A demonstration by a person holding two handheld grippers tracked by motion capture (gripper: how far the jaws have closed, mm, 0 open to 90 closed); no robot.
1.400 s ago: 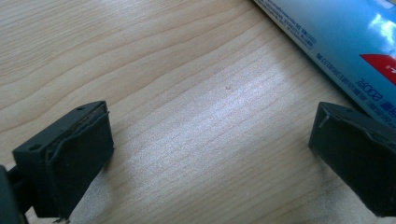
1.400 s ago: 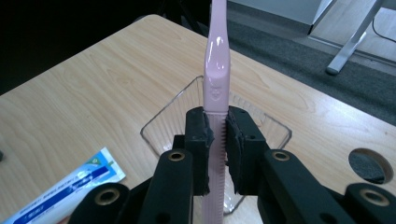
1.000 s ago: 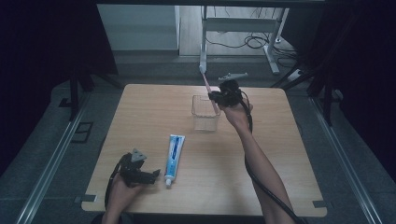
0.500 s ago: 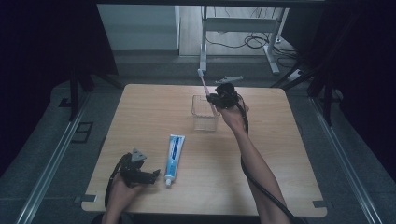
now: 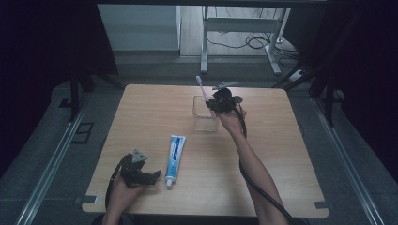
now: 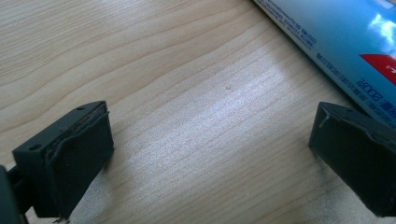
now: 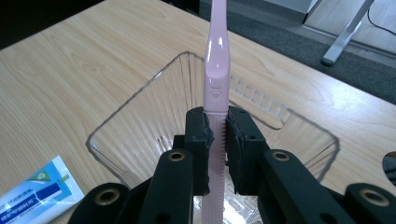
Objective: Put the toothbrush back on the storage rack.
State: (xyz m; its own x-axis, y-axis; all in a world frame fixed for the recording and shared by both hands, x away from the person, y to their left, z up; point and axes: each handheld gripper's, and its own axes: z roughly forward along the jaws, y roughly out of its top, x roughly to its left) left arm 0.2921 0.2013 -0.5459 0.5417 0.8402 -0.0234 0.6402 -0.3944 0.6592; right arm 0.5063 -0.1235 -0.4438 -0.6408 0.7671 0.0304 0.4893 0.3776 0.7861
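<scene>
My right gripper [image 7: 217,135] is shut on a pink toothbrush [image 7: 215,70], its jaws pinching the ribbed handle just over the mouth of a clear plastic cup [image 7: 140,135]. From above, that right gripper [image 5: 217,104] hovers at the clear cup [image 5: 205,115] near the table's far middle, with the toothbrush [image 5: 201,86] head sticking up and away. A blue and white toothpaste tube [image 5: 174,153] lies flat near the front. My left gripper [image 5: 149,176] rests on the table just left of the tube, open, with bare wood between its pads [image 6: 77,149] and the toothpaste tube [image 6: 345,46] at the right.
The wooden table [image 5: 281,140] has open surface on its right half and far left. Beyond its far edge stand a desk frame's metal legs [image 5: 204,42] and floor cables [image 5: 253,42]. Dark curtains flank both sides.
The right gripper has sunk toward the clear cup with the toothbrush in its grip, bringing the handle down over the cup's mouth. The left gripper and the toothpaste tube have stayed put.
</scene>
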